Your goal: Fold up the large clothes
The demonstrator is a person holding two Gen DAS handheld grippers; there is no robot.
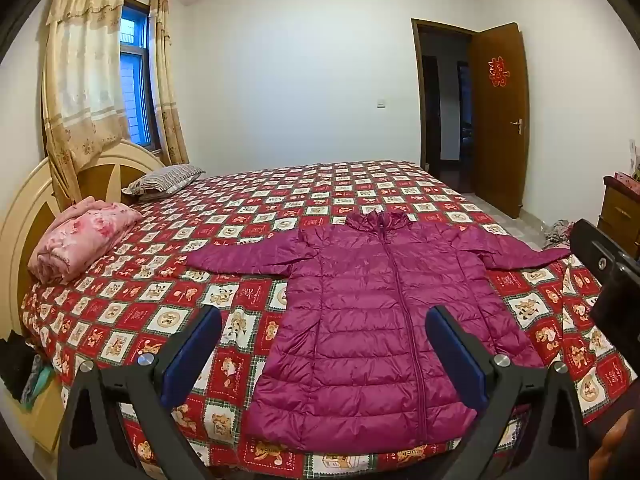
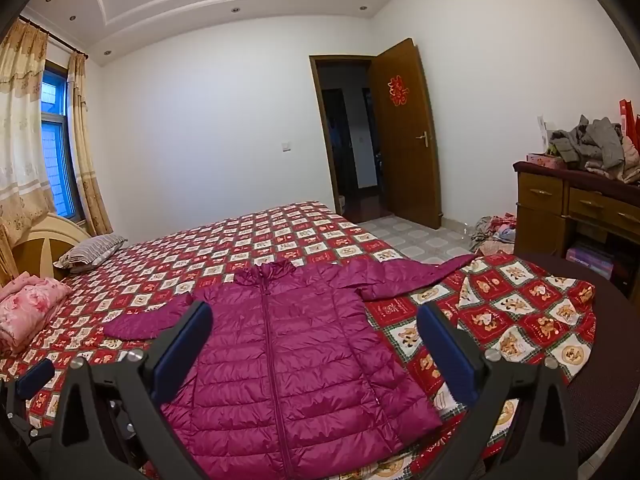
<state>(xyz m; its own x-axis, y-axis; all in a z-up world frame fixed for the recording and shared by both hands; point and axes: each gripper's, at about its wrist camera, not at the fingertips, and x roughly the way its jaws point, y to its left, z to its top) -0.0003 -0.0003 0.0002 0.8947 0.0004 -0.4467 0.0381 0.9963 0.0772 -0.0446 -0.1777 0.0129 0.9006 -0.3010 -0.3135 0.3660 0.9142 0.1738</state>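
A magenta quilted puffer jacket (image 1: 372,320) lies flat and zipped on the bed, front up, collar toward the far side, both sleeves spread out sideways. It also shows in the right wrist view (image 2: 288,352). My left gripper (image 1: 323,316) is open and empty, held above the jacket's lower hem near the bed's front edge. My right gripper (image 2: 314,316) is open and empty, held above the jacket's lower body. The left gripper's finger (image 2: 34,372) shows at the right wrist view's left edge.
The bed has a red checkered bedspread (image 1: 280,200). A folded pink blanket (image 1: 80,240) and a striped pillow (image 1: 164,178) lie by the headboard. A wooden dresser (image 2: 576,208) with piled clothes stands at right. An open door (image 2: 404,132) is at the back.
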